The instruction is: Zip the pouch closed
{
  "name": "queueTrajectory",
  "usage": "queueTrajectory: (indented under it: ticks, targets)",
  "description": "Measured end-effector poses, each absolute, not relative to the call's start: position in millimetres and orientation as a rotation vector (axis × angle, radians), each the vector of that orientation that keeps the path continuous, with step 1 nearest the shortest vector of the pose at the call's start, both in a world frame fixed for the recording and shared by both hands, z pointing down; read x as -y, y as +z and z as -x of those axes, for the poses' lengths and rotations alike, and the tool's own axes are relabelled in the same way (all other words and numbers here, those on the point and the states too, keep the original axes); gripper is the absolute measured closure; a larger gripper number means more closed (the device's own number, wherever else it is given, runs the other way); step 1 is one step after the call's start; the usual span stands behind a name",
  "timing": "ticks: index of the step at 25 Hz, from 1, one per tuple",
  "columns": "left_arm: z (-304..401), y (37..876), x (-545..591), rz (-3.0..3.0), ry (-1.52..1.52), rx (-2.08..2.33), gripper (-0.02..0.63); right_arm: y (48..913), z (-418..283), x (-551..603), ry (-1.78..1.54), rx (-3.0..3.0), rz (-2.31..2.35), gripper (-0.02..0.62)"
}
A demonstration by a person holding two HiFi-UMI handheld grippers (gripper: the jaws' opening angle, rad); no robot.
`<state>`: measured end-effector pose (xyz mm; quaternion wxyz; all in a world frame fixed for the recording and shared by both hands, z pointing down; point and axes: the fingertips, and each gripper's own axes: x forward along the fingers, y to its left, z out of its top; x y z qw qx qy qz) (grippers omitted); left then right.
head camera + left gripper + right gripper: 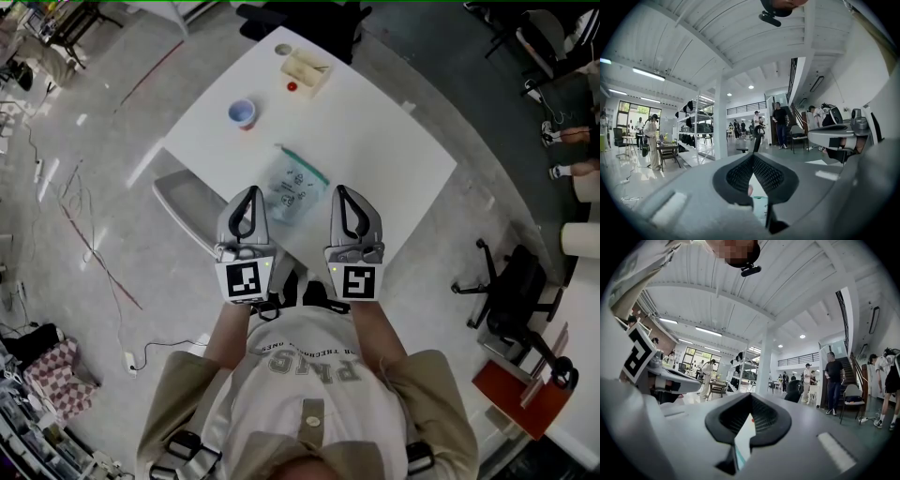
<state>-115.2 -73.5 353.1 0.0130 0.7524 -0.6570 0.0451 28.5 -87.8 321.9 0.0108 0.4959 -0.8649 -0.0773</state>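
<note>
Left tool and right tool closed, empty, either side of the pouch. Risk: if I leave it unpinned, it slides across the worktop.

Pale pouch with teal edge and dark print, white table, bluish cup.

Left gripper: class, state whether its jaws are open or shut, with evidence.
Shut. The left gripper shows its two tips meeting in its own view, with nothing clamped between them.
</note>
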Motion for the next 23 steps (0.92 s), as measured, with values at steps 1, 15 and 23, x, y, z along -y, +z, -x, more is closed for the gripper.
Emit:
queueTrajectory:
  ticks: [1,15,23]
  targets:
    - [115.3,353.0,73.2,-2.344,0.139,2.050,0.595,322.0,-28.2,87.8,-0.240,2.701,-1.547,0.597]
    - [118.7,360.5,66.4,-2.319,0.105,2.052,0.595,331.6,-25.2,83.5,-0.206,2.701,-1.519,0.597]
    - [123.8,364.8,68.2,-2.314,0.157,2.045,0.595,340.0,-17.9,83.6,-0.208,2.700,-1.501,0.597]
